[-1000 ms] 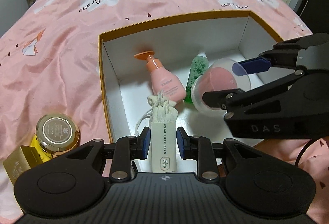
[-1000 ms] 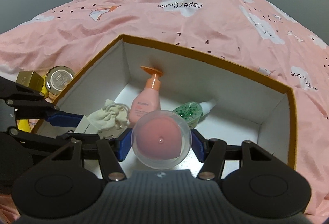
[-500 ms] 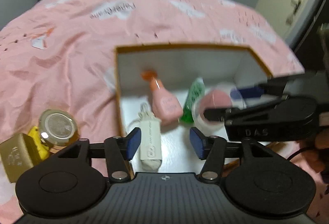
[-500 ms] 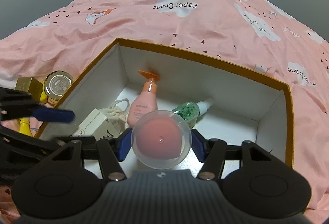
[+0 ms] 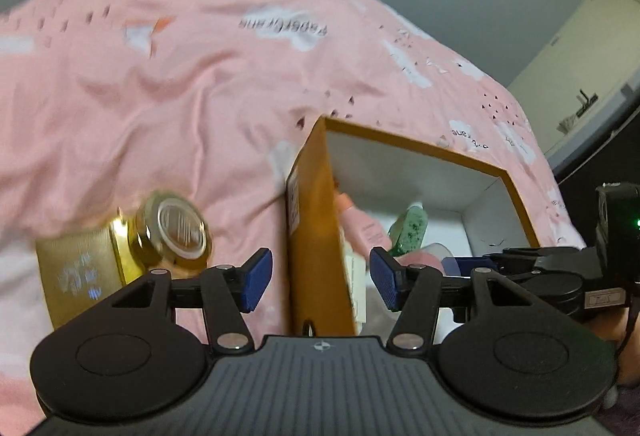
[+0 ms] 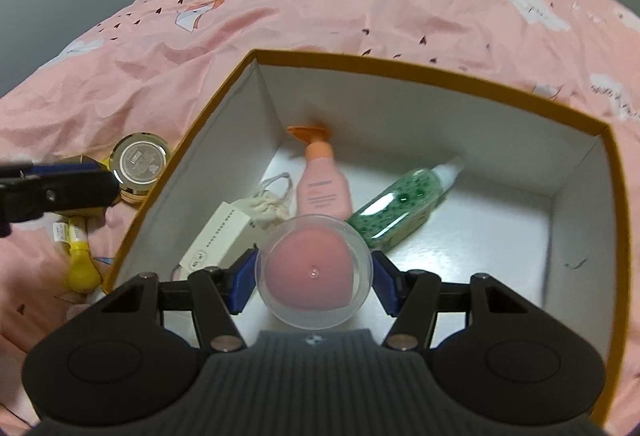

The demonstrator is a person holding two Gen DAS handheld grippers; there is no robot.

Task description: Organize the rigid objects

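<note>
My right gripper [image 6: 314,274] is shut on a clear round case with a pink sponge [image 6: 314,272] and holds it over the orange-rimmed white box [image 6: 420,70]. Inside the box lie a pink pump bottle [image 6: 322,184], a green gel bottle [image 6: 396,204] and a white packet [image 6: 218,236] with its cloth pouch [image 6: 264,210]. My left gripper [image 5: 322,284] hangs over the box's left wall [image 5: 308,220]. Its jaws are closing a little and its pads grip nothing. A gold-lidded jar [image 5: 174,232] and a gold box [image 5: 76,272] lie just left of it.
A yellow tube [image 6: 80,260] lies on the pink bedspread [image 6: 280,8] beside the jar [image 6: 138,166]. The box's right half [image 6: 480,228] shows bare white floor. The right gripper [image 5: 480,264] shows at the right of the left wrist view. A door [image 5: 580,84] stands far right.
My left gripper opened and let go of the white packet, which now lies in the box. It then swung left over the box wall towards the gold jar. The right gripper stayed put.
</note>
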